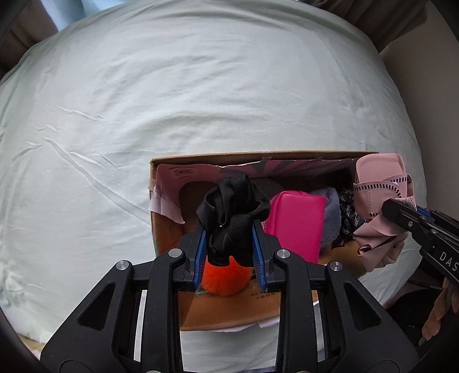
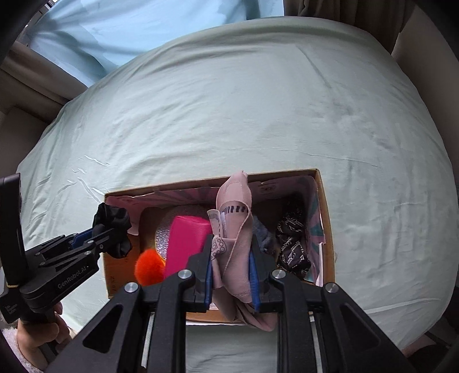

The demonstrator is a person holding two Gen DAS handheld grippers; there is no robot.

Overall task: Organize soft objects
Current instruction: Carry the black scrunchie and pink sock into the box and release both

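An open cardboard box [image 1: 258,156] [image 2: 325,206] sits on a pale green bed. My left gripper [image 1: 229,229] is shut on a crumpled black cloth [image 1: 233,206] and holds it over the box's left part; the cloth also shows in the right wrist view [image 2: 113,222]. My right gripper [image 2: 231,252] is shut on a pink cloth [image 2: 236,229] above the box's middle; the pink cloth also shows in the left wrist view [image 1: 378,195]. Inside the box lie a magenta pouch [image 1: 295,218] [image 2: 186,241], an orange pompom [image 1: 225,277] [image 2: 149,266], a grey fuzzy item [image 1: 331,218] and a dark patterned cloth [image 2: 292,244].
The green bedsheet [image 1: 200,86] [image 2: 258,100] spreads wide beyond and beside the box. Brown curtains [image 1: 387,17] hang at the far side. A light blue sheet [image 2: 114,25] lies at the far left. A person's hand [image 2: 37,335] holds the left gripper's handle.
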